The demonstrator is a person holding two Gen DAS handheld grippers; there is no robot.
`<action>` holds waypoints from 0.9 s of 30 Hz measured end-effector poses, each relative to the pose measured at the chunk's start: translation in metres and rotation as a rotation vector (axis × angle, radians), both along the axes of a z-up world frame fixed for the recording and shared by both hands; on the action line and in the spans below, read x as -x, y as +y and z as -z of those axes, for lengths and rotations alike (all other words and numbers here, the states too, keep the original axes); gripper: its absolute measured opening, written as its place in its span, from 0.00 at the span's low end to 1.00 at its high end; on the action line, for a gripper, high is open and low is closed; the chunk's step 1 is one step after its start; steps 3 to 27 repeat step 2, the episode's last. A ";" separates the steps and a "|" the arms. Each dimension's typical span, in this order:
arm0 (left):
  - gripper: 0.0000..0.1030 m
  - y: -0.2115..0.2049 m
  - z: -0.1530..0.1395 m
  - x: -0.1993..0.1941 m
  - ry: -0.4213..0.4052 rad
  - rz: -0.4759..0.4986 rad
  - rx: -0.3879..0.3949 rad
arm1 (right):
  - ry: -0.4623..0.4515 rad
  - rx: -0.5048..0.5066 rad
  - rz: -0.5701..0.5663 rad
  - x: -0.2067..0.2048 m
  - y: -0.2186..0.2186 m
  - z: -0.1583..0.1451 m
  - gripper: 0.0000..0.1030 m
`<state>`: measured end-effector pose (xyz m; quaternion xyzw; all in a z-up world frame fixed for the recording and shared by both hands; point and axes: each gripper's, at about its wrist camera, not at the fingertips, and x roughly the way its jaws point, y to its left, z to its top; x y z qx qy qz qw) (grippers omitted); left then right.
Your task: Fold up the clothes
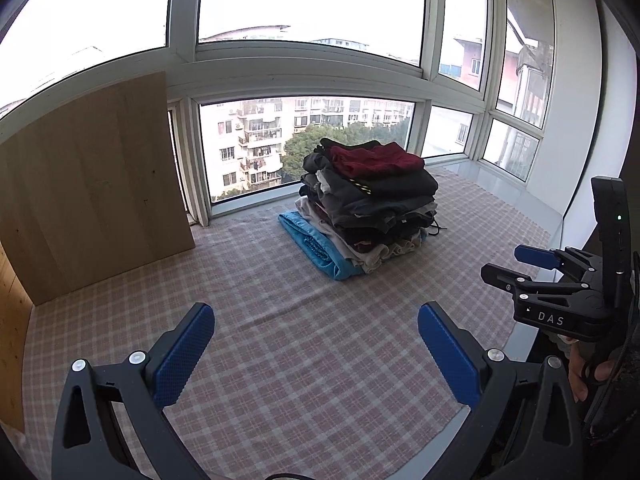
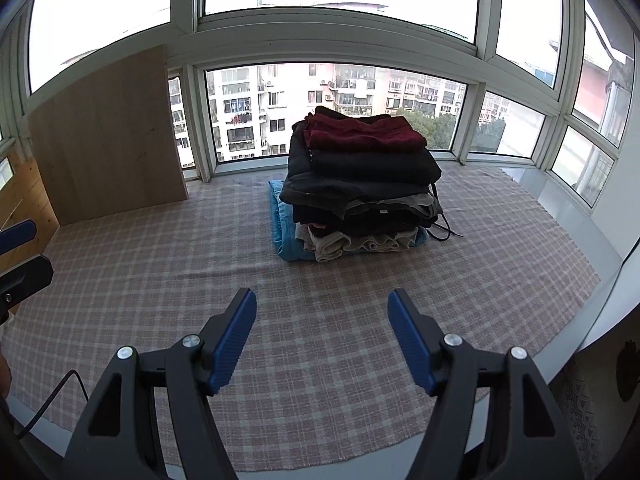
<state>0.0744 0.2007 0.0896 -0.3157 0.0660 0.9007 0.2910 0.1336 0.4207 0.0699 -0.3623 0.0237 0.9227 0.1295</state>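
Note:
A tall stack of folded clothes (image 1: pixel 368 200) stands on the pink checked cloth (image 1: pixel 280 340) near the window, a dark red garment (image 1: pixel 378 160) on top and a blue one (image 1: pixel 316 250) at the bottom. The stack also shows in the right wrist view (image 2: pixel 362 188). My left gripper (image 1: pixel 316 344) is open and empty above the bare cloth, well short of the stack. My right gripper (image 2: pixel 322 334) is open and empty too, over the cloth (image 2: pixel 320 380) in front of the stack. The right gripper shows at the right edge of the left wrist view (image 1: pixel 560 284).
A wooden board (image 1: pixel 92 196) leans upright at the back left against the window frame. Large windows (image 1: pixel 308 144) run behind the stack. A grey sill (image 1: pixel 520 200) borders the cloth on the right. A black cord (image 2: pixel 444 234) trails from the stack's right side.

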 end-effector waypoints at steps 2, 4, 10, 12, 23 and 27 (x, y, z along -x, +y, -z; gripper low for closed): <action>1.00 0.002 0.002 -0.001 0.003 -0.002 0.011 | -0.002 0.002 -0.005 0.001 -0.001 0.001 0.66; 1.00 0.002 0.002 -0.001 0.003 -0.002 0.011 | -0.002 0.002 -0.005 0.001 -0.001 0.001 0.66; 1.00 0.002 0.002 -0.001 0.003 -0.002 0.011 | -0.002 0.002 -0.005 0.001 -0.001 0.001 0.66; 1.00 0.002 0.002 -0.001 0.003 -0.002 0.011 | -0.002 0.002 -0.005 0.001 -0.001 0.001 0.66; 1.00 0.002 0.002 -0.001 0.003 -0.002 0.011 | -0.002 0.002 -0.005 0.001 -0.001 0.001 0.66; 1.00 0.002 0.002 -0.001 0.003 -0.002 0.011 | -0.002 0.002 -0.005 0.001 -0.001 0.001 0.66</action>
